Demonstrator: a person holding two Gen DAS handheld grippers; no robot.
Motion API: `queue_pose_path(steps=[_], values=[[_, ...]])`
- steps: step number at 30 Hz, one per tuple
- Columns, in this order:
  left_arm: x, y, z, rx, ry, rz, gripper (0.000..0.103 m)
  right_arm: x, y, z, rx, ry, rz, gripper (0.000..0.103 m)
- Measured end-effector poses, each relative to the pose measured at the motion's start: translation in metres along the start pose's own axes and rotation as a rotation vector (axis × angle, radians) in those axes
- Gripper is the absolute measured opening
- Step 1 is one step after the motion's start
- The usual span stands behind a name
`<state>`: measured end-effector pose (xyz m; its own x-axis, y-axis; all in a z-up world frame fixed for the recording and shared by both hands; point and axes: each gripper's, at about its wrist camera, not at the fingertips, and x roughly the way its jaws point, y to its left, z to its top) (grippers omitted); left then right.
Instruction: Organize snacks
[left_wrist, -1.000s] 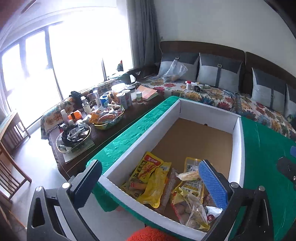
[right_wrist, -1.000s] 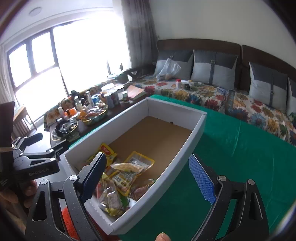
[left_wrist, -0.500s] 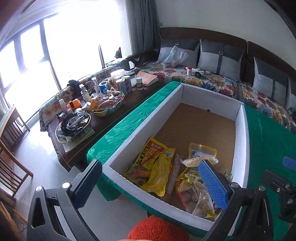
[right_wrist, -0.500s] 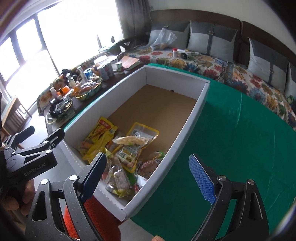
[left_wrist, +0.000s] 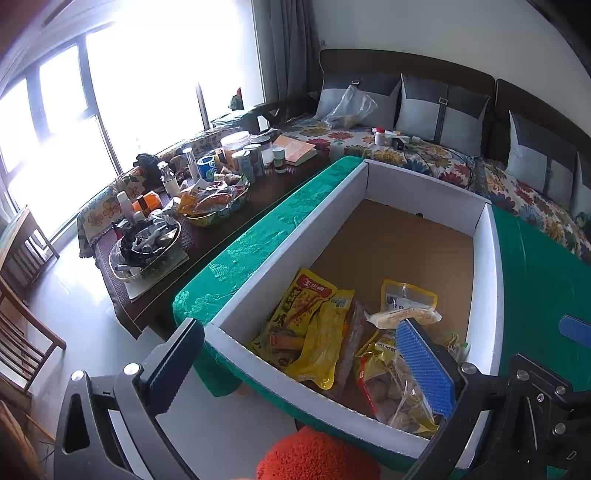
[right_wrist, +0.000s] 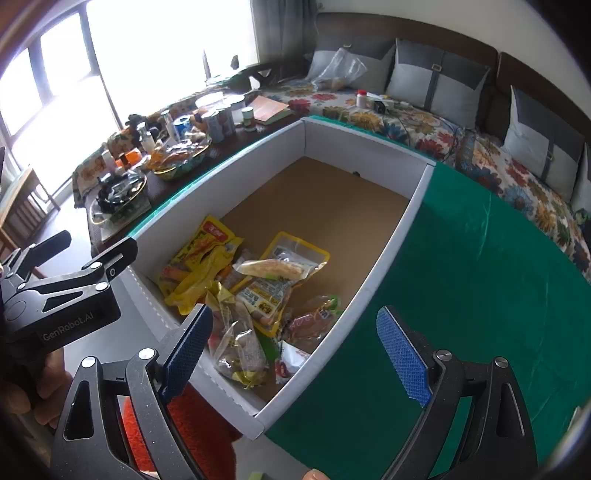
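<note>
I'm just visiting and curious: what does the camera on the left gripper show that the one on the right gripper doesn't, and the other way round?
Only the left wrist view shows the wooden chair at the picture's left edge, and the right gripper seen from the side.

Only the right wrist view shows the left gripper from outside, with the hand holding it, and a broad stretch of green tablecloth right of the box.

Both show the white box, the snack packets heaped at its near end, the cluttered coffee table and the floral sofa.

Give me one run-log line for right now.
left gripper: open, empty | right gripper: open, empty | snack packets: piled at near end of white cardboard box | phase: approach
</note>
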<state>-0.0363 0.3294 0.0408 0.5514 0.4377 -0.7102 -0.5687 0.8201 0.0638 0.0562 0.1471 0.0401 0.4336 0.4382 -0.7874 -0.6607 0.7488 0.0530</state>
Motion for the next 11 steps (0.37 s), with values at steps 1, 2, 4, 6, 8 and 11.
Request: queue_pose_path(steps=[1, 2, 4, 6, 8, 11], values=[[-0.0002, -0.0002, -0.0002, 0.001, 0.001, -0.001, 0.103, 0.0001, 0.0007, 0.0003, -0.002, 0.0, 0.001, 0.093], [0.0005, -0.0004, -0.0007, 0.003, 0.003, -0.002, 0.103, 0.0005, 0.0012, 0.0004, -0.003, 0.001, 0.0, 0.093], [0.001, -0.0012, -0.0018, 0.01, 0.001, -0.003, 0.103, 0.0013, 0.0017, 0.0005, -0.005, 0.001, -0.002, 0.093], [0.0009, -0.0024, -0.0027, 0.016, 0.001, 0.002, 0.103, 0.0024, 0.0014, -0.0001, -0.004, 0.002, -0.005, 0.093], [-0.0003, -0.0018, -0.0036, 0.013, -0.002, 0.001, 0.103, 0.0048, 0.0008, -0.0014, 0.001, 0.006, -0.006, 0.093], [-0.0025, -0.0023, -0.0035, 0.018, -0.016, 0.01, 0.103, 0.0062, 0.0014, -0.0031, 0.001, 0.01, -0.001, 0.093]])
